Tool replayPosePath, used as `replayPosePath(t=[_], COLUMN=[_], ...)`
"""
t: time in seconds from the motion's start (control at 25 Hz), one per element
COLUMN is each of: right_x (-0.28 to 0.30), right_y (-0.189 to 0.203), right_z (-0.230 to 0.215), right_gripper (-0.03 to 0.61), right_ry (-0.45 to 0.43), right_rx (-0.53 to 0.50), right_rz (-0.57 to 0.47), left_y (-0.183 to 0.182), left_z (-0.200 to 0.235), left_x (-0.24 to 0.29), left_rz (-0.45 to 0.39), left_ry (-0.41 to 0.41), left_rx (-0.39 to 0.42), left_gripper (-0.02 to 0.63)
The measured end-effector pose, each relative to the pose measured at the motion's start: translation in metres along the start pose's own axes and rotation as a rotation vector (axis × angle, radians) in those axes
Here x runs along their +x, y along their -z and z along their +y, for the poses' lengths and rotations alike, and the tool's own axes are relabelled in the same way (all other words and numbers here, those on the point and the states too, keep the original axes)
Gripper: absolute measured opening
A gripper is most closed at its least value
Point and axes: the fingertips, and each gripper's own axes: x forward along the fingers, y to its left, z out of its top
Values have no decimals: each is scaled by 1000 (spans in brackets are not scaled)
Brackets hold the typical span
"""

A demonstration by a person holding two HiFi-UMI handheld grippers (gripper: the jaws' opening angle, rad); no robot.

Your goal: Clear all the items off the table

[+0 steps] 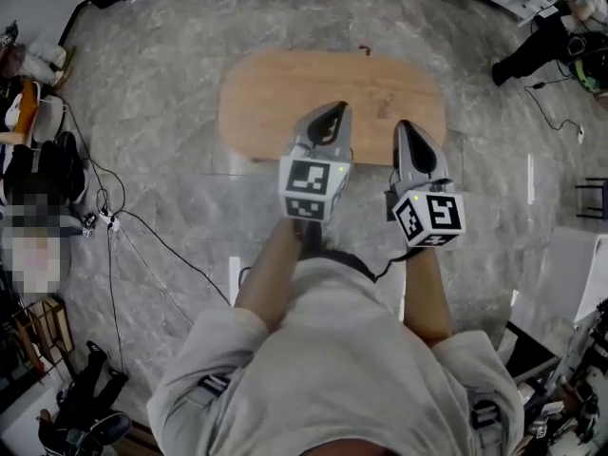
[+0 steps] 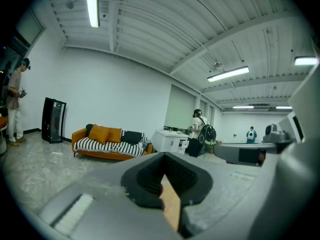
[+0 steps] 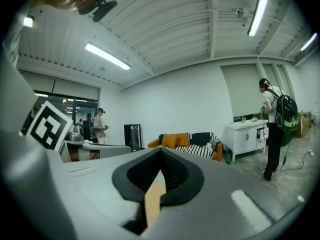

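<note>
Head view looks down past the person's pale shirt (image 1: 332, 369) to the left gripper (image 1: 331, 112) and right gripper (image 1: 408, 129), side by side, both jaws closed and empty, over the near side of the oval wooden table (image 1: 266, 93); far off, an orange sofa (image 2: 107, 143)

Grey stone floor (image 1: 161, 188); orange sofa (image 2: 106, 144); white cabinet (image 3: 246, 135); ceiling striplight (image 2: 92, 4).

table (image 1: 275, 93) tan wood | floor (image 1: 171, 65) grey marble | sofa (image 2: 107, 146) orange, striped
</note>
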Motion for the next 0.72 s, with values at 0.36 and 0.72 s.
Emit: replayPosePath(t=[0.36, 0.72], right_x=[98, 152], right_y=[9, 48], right_z=[-8, -7], right_gripper=[6, 6], right_ry=[28, -21], right_rx=[-41, -109], right_rz=[123, 255], left_y=[-7, 12], left_z=[80, 132], left_x=[56, 87], left_rz=[10, 54], left_ry=[7, -30], left_rx=[-87, -123], left_gripper=[20, 21])
